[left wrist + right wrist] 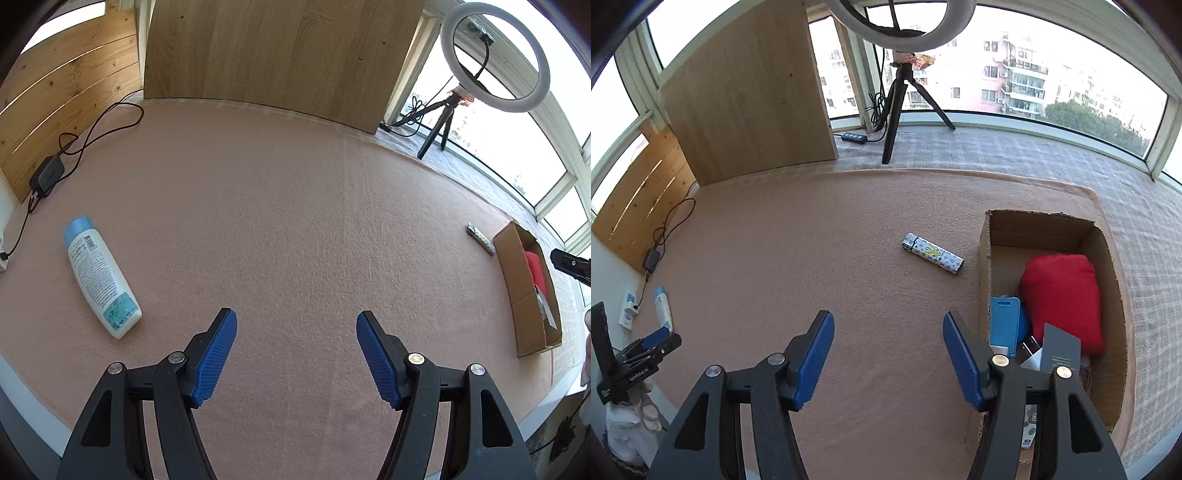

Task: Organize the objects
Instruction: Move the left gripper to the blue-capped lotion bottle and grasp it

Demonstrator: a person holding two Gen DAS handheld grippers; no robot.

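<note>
A white bottle [100, 275] with a light-blue cap lies flat on the pink mat, left of my open left gripper [296, 356], which holds nothing. In the right wrist view the bottle [663, 308] is small at the far left, just beyond the left gripper [659, 341]. A patterned lighter [932, 258] lies on the mat ahead of my open, empty right gripper [888, 360]. To the right stands a cardboard box [984, 258] holding a red pouch [1060, 295], a blue case [1004, 325] and a dark card [1060, 349]. The lighter [480, 238] and box [517, 295] also show at the left view's right edge.
A wooden board [746, 107] leans at the back. A ring light on a black tripod [897, 107] stands by the window. A power adapter [46, 177] with cables lies at the back left by a wooden panel [62, 99]. A wall socket [628, 312] sits at left.
</note>
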